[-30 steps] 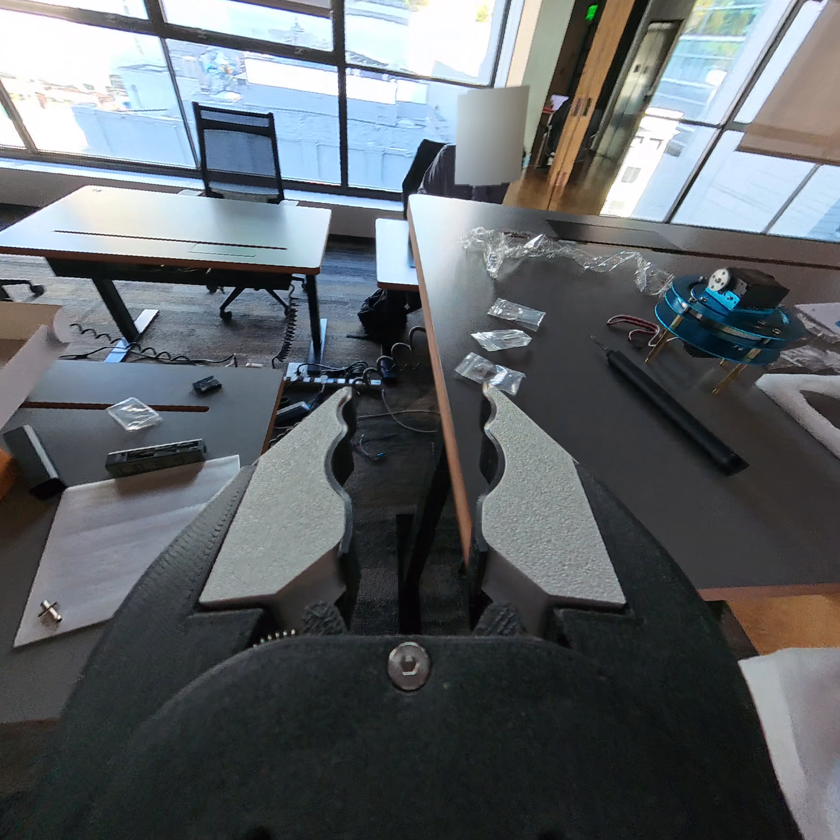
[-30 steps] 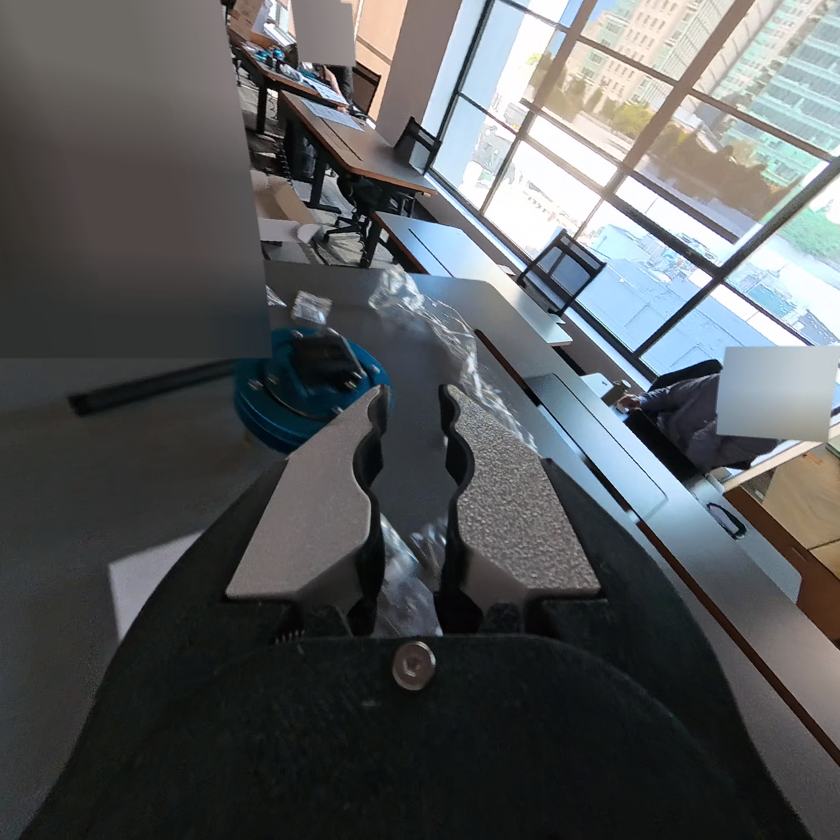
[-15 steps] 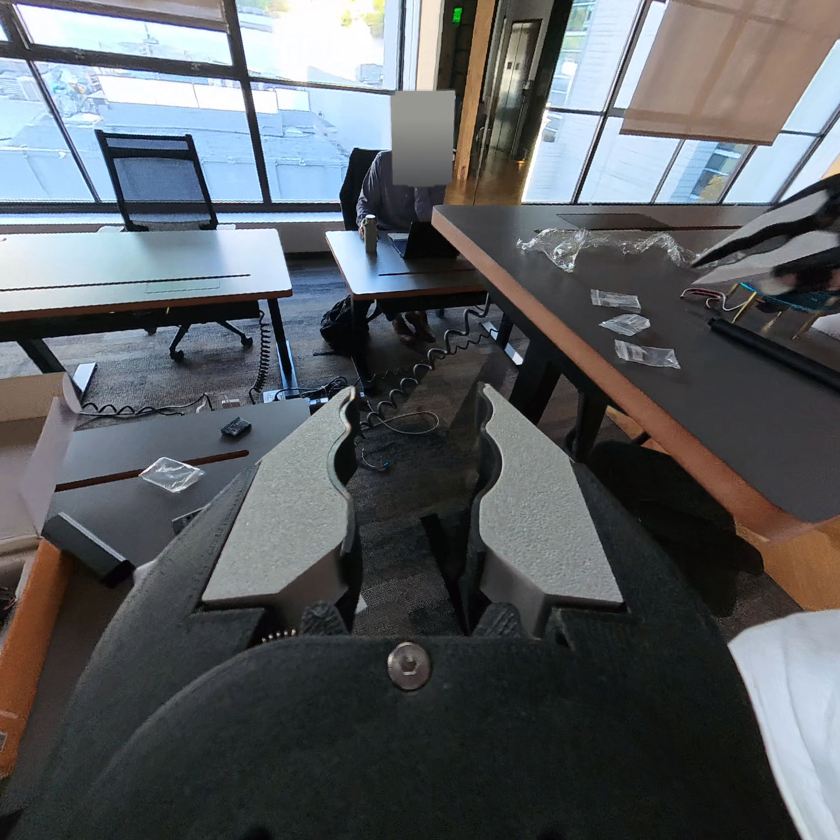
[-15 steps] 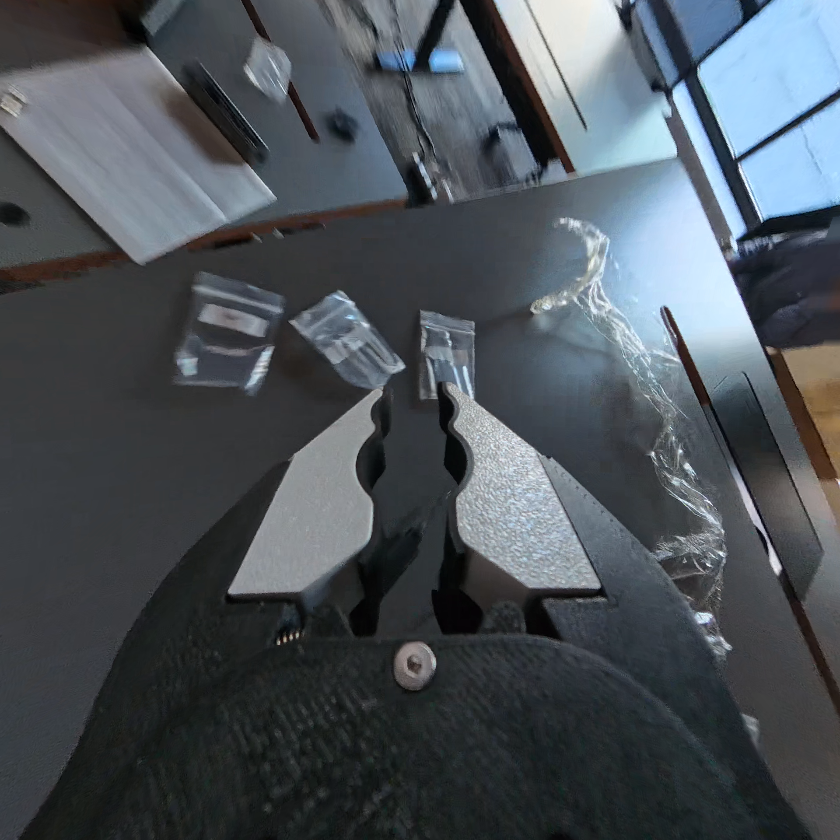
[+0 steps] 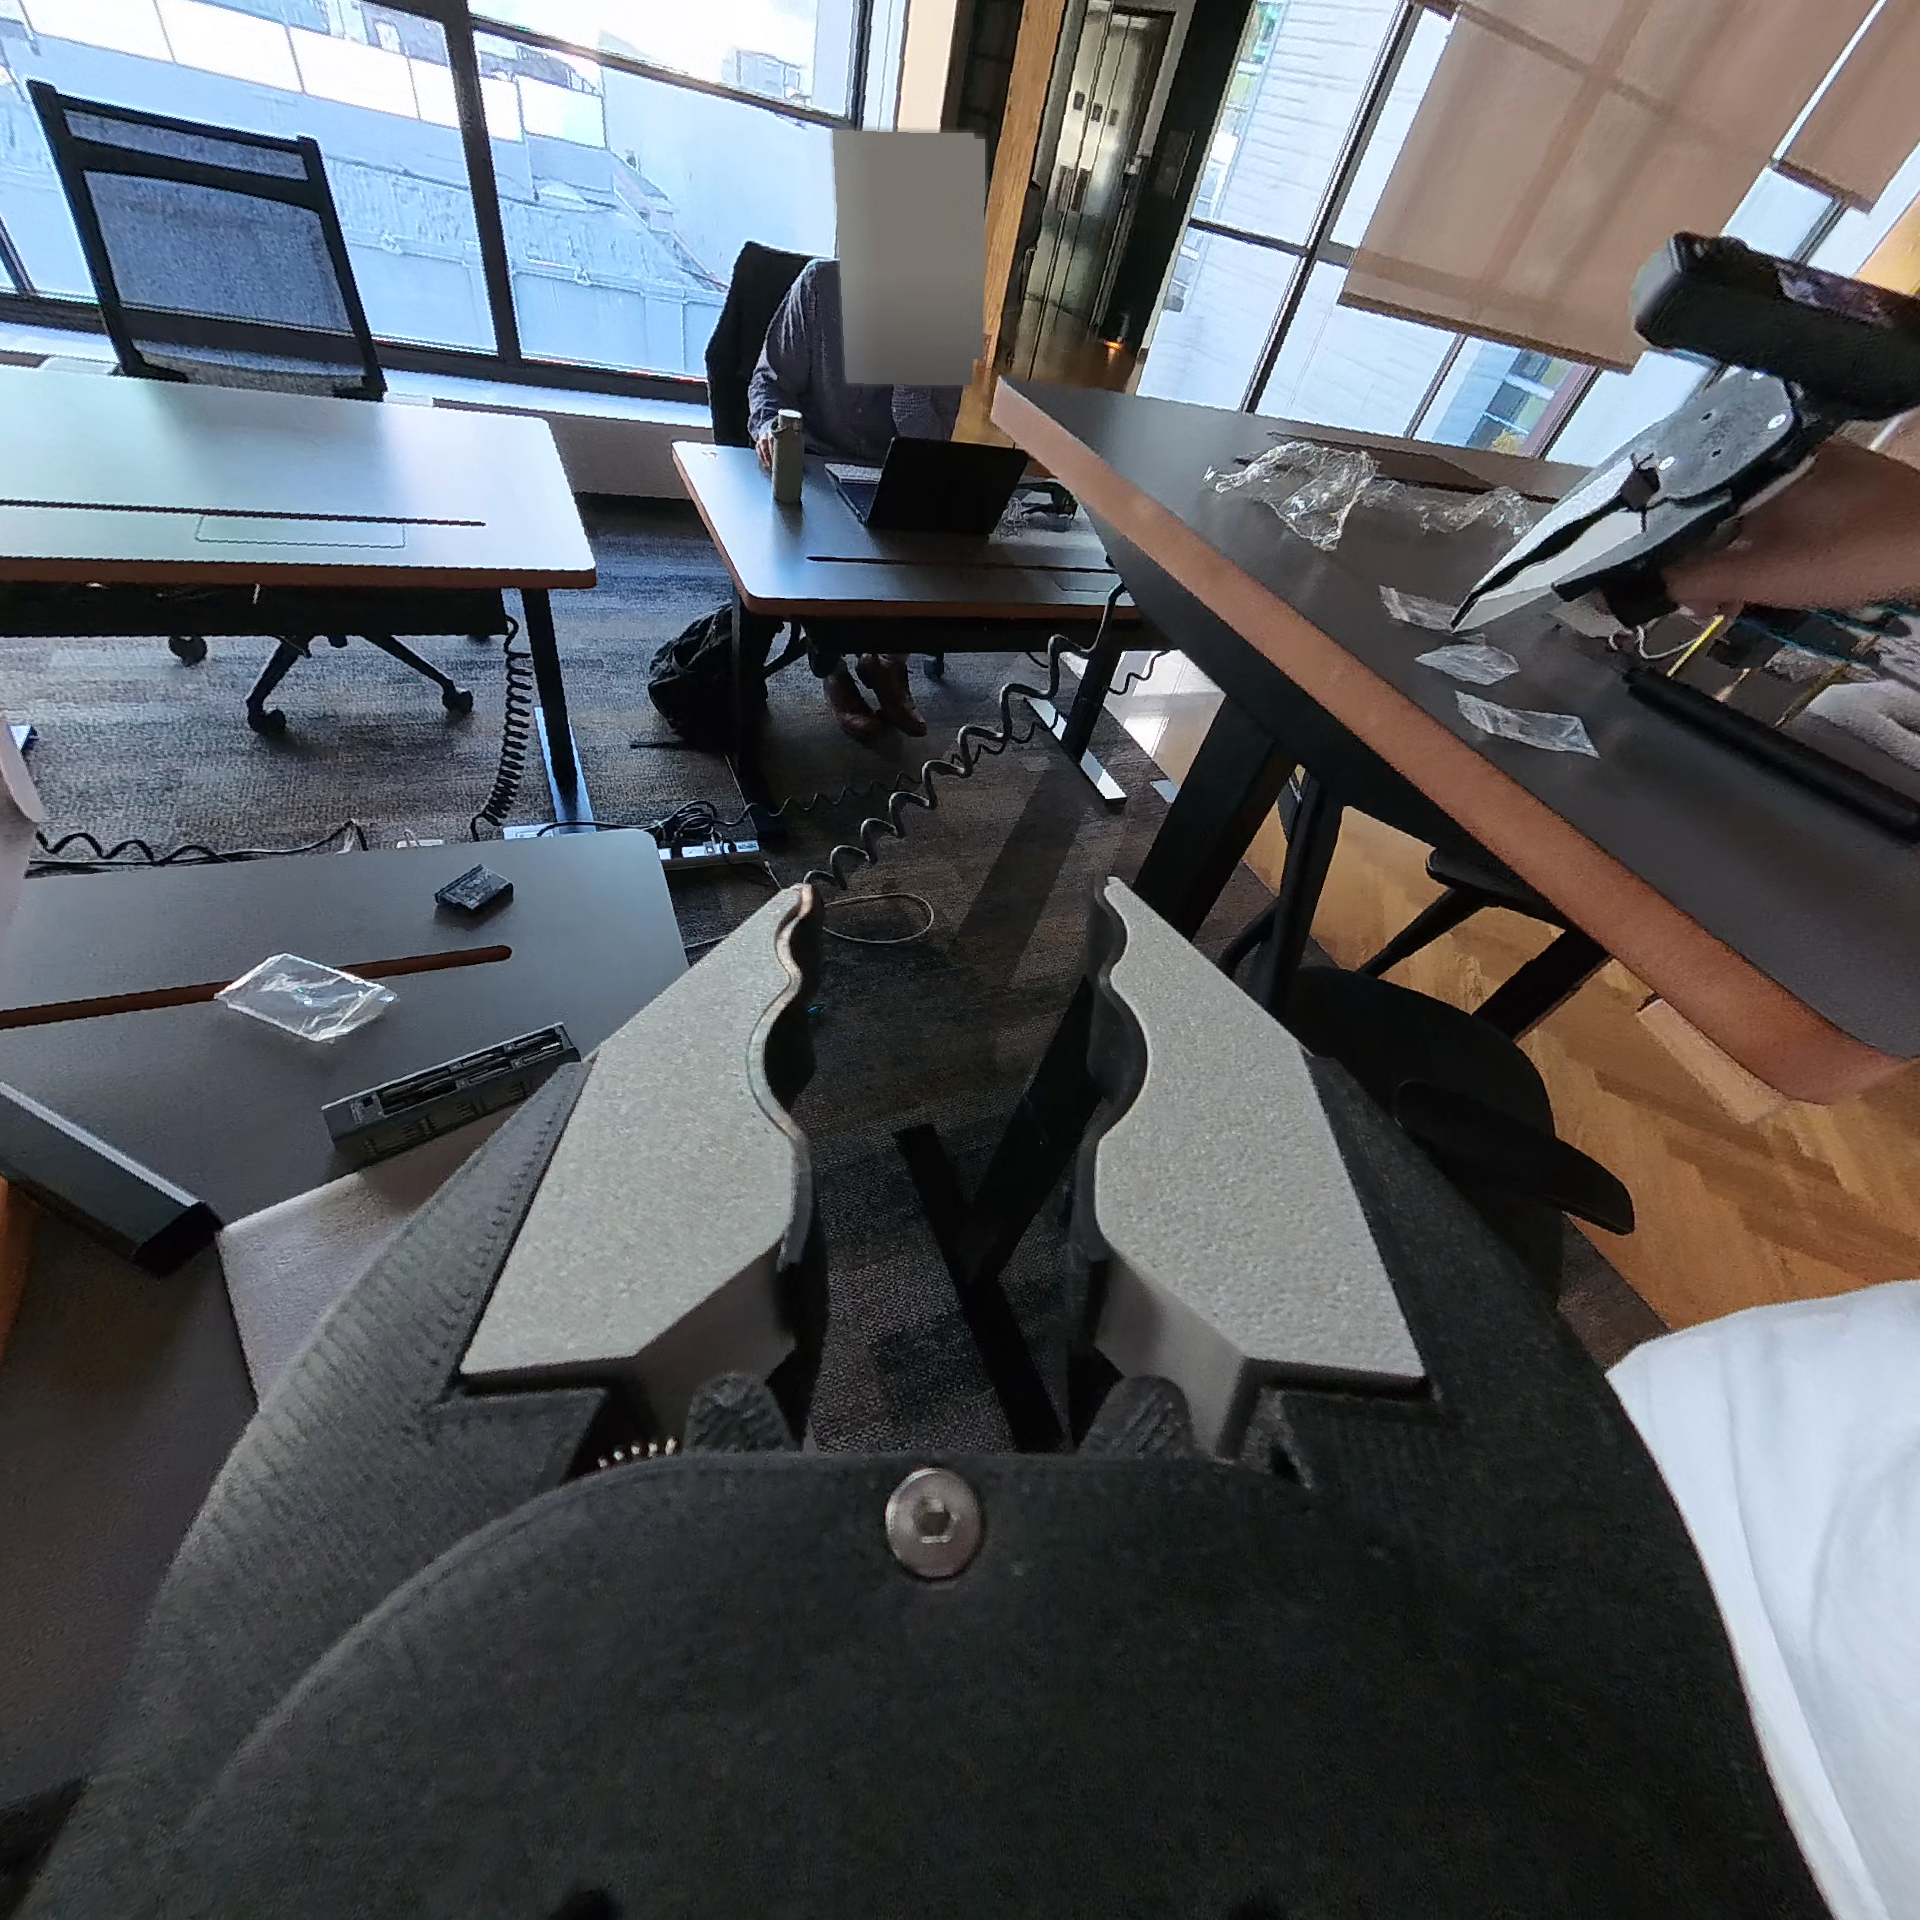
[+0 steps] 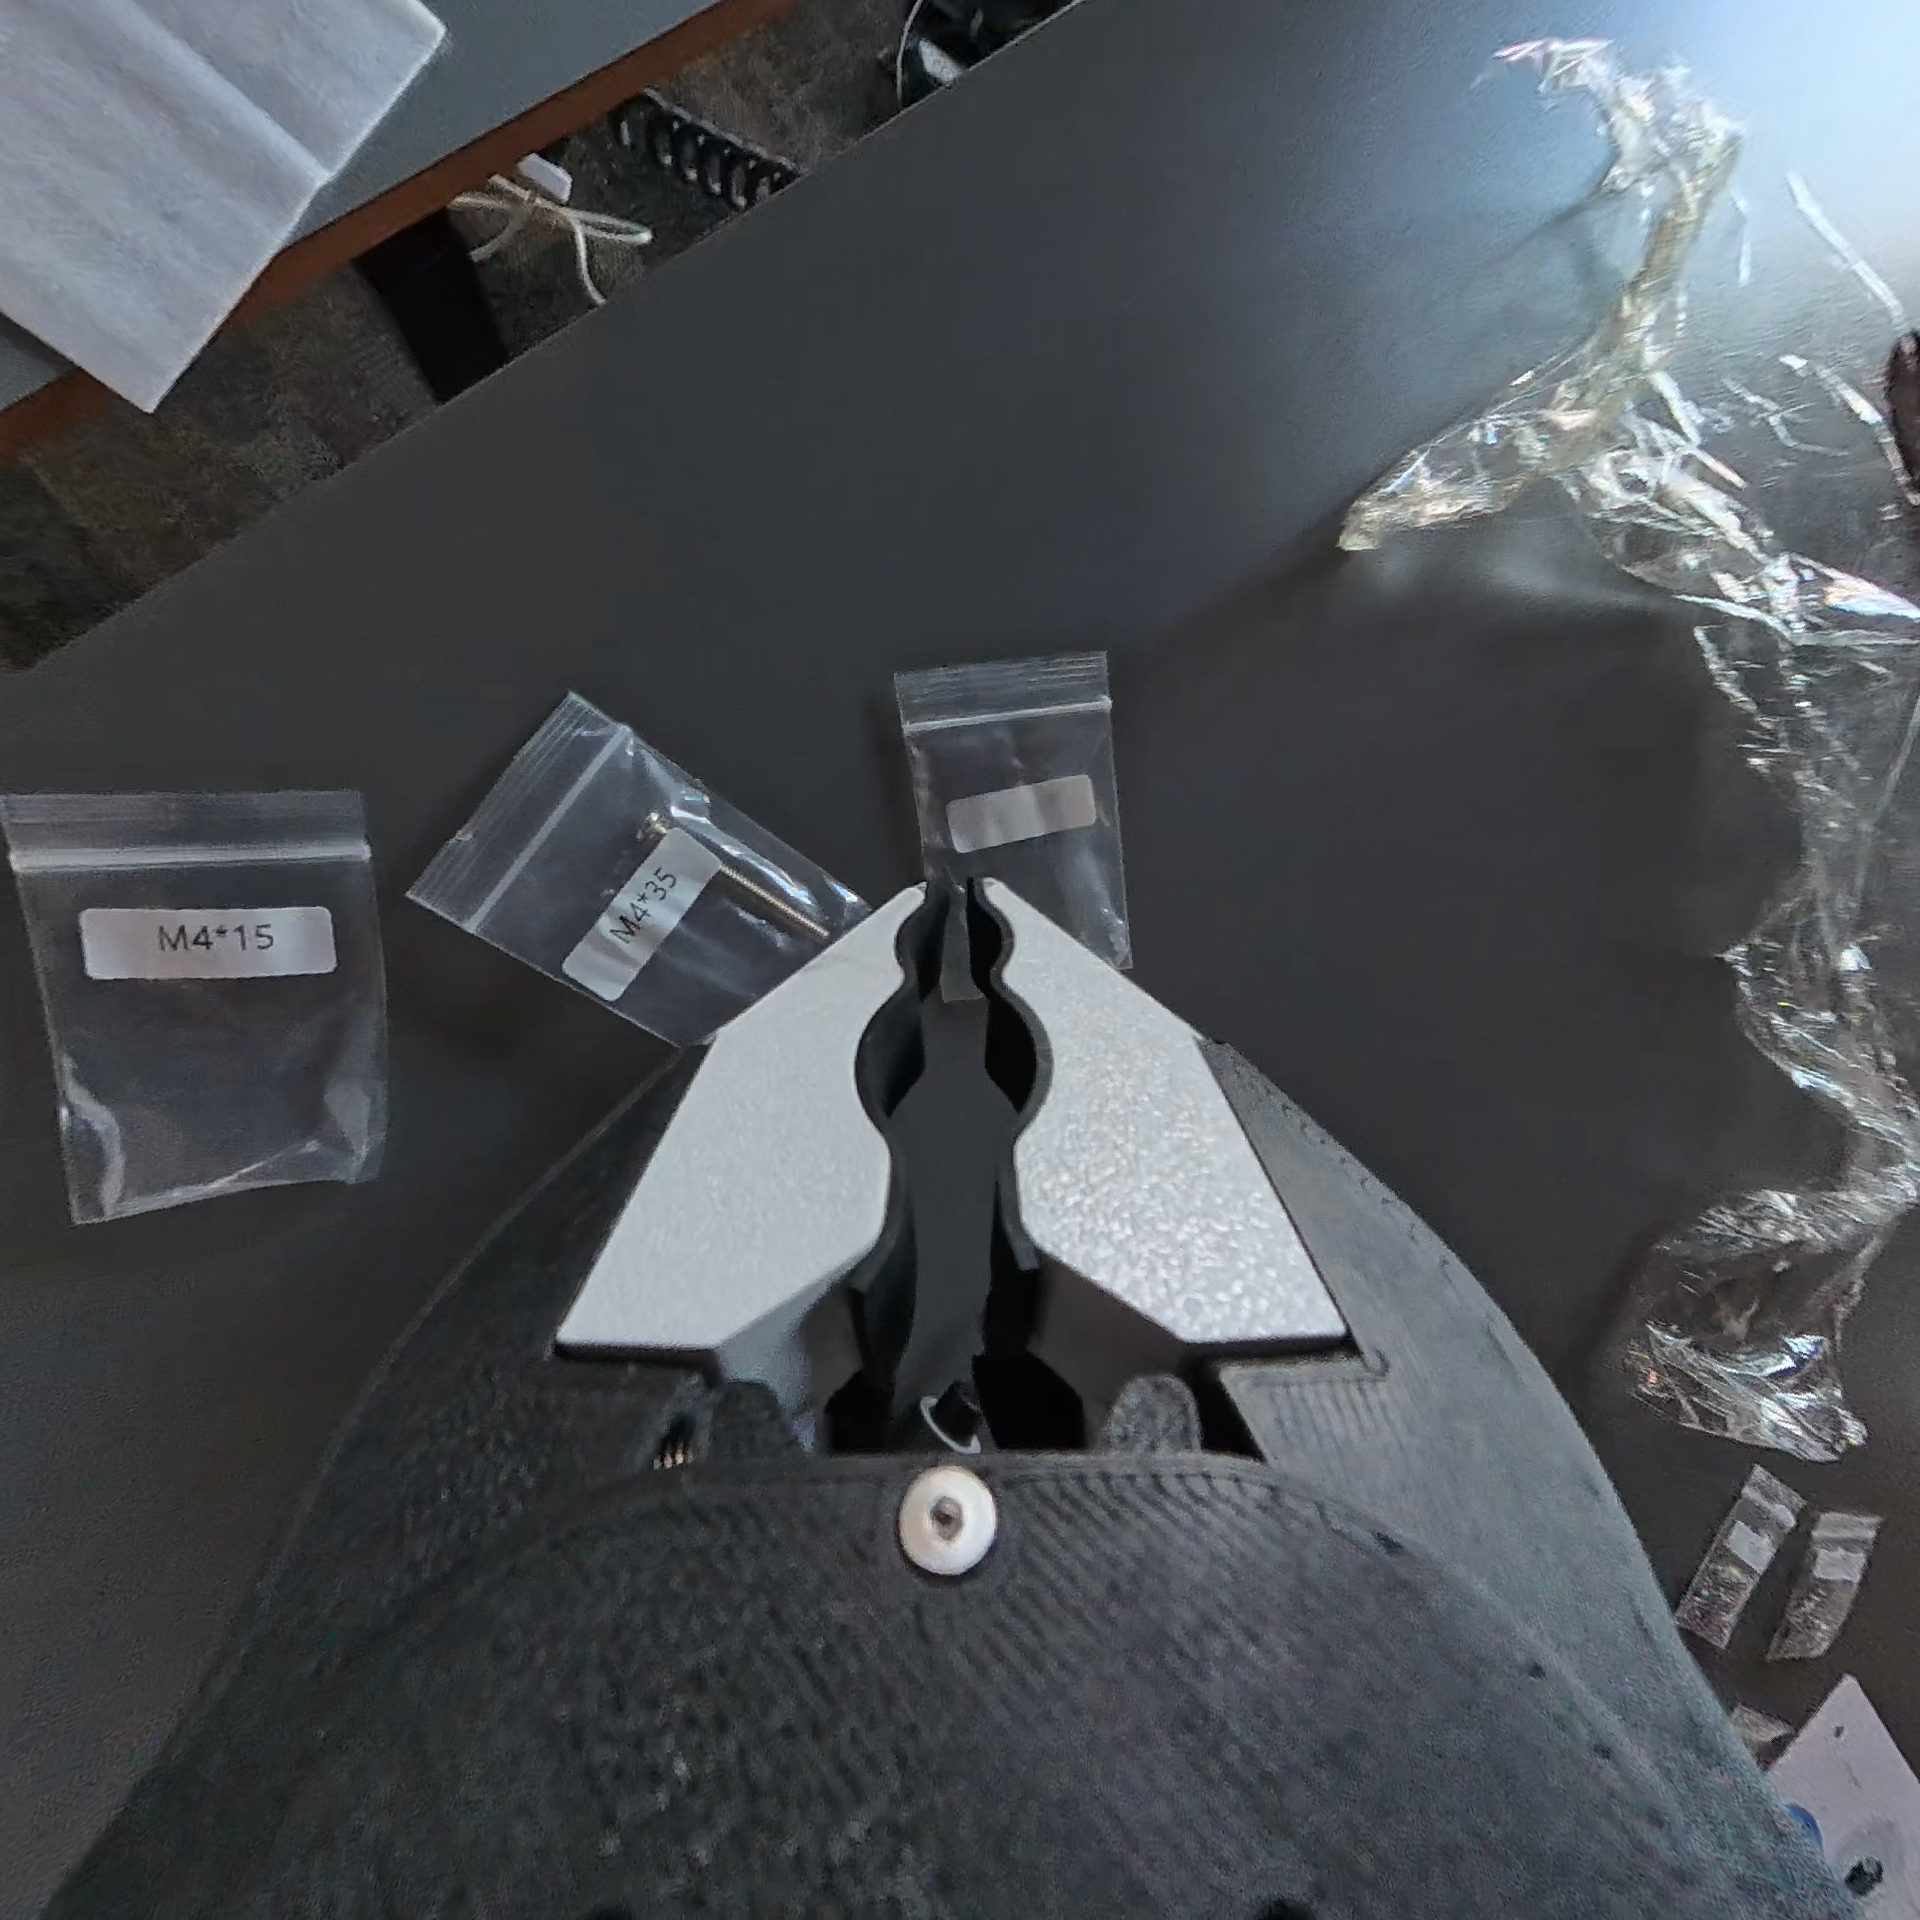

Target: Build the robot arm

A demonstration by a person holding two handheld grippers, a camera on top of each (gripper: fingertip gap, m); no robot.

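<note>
Looking back half a second, we see the big dark table fill more of the right wrist view now, because the right gripper has dropped closer to it. Its fingers had a gap then, and now the tips have come almost together. The left gripper has swung a little, so the table sits farther off to its right. Its gap is the same as before.

On the table lies a long crinkly clear wrap, to the right of the right gripper and apart from it. Three small clear bags with white stickers lie in a row. The left bag and the middle bag lie flat, left of the fingers and not touched. The right bag sits right at the tips. A bit of its bottom edge shows between them, so the jaws are pinched nearly shut on it.

The left gripper hangs over the carpet floor, beside a low desk. Its jaws stand wide and hold nothing.
</note>
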